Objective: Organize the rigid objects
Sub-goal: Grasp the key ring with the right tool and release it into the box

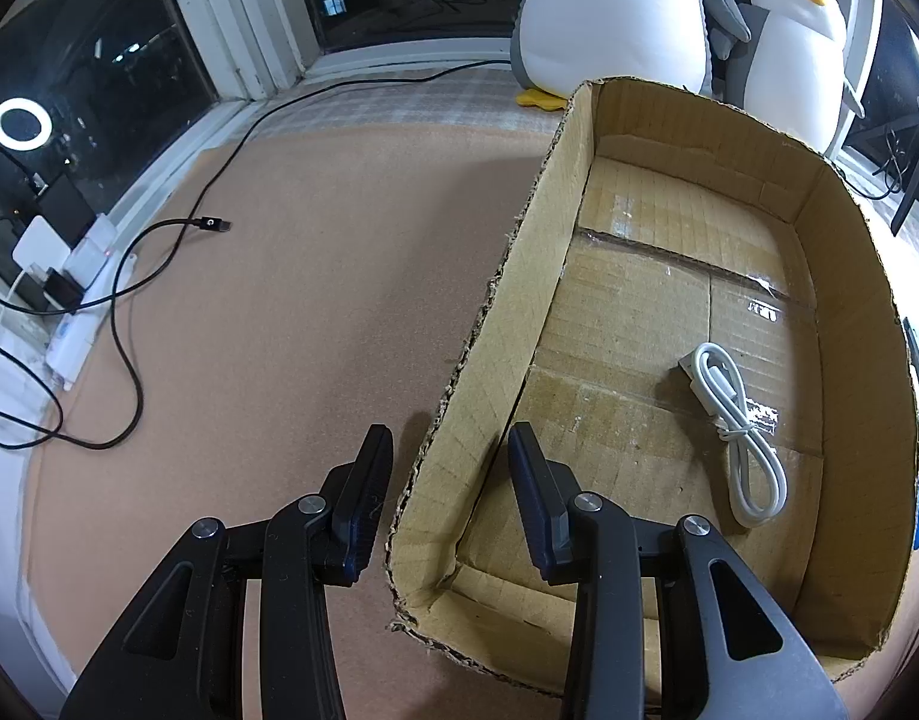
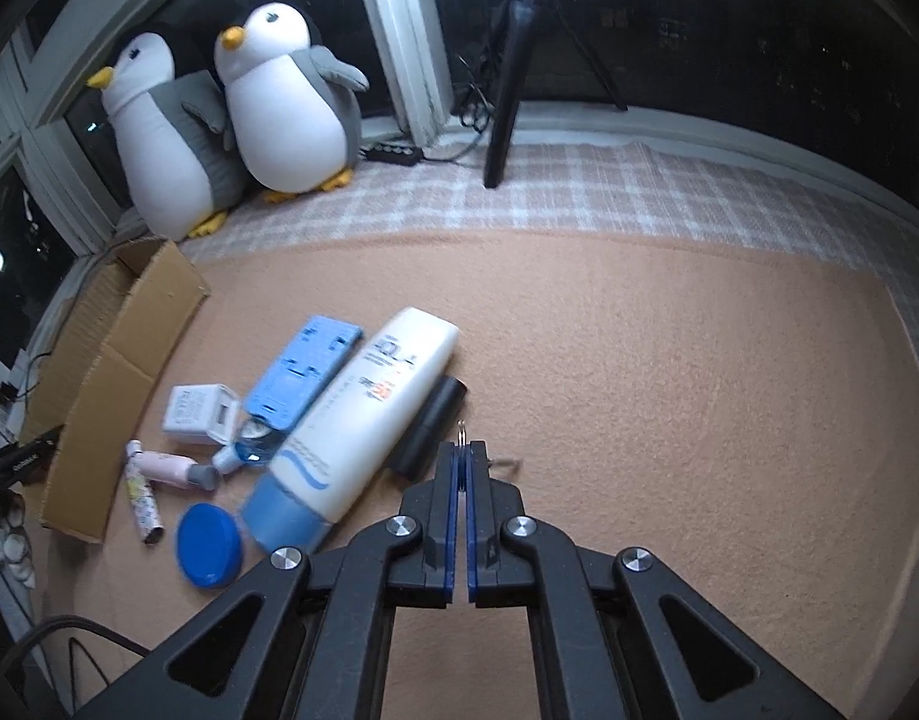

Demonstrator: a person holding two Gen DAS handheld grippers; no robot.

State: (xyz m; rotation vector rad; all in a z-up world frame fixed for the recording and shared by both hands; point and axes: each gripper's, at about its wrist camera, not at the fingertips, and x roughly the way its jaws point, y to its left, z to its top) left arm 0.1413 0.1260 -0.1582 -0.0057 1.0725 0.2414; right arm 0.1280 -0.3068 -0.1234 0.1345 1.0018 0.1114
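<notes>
My left gripper point(image 1: 450, 450) is open and straddles the near left wall of the cardboard box point(image 1: 495, 324), one finger outside and one inside. A coiled white cable point(image 1: 738, 414) lies in the box. My right gripper point(image 2: 462, 450) is shut on a small metal key ring point(image 2: 461, 433), held just above the carpet. Left of it lies a pile: a white and blue lotion tube point(image 2: 363, 420), a black cylinder point(image 2: 429, 426), a blue flat plastic piece point(image 2: 303, 369), a white charger point(image 2: 198, 414), a blue lid point(image 2: 209, 545), a pink tube point(image 2: 171, 468) and a patterned stick point(image 2: 141, 495).
Two plush penguins point(image 2: 291, 102) stand by the window. A black cable point(image 1: 129, 312) and a power strip point(image 1: 81, 300) lie at the left on the carpet. A tripod leg point(image 2: 504, 102) stands at the back. The box point(image 2: 117, 384) shows left of the pile.
</notes>
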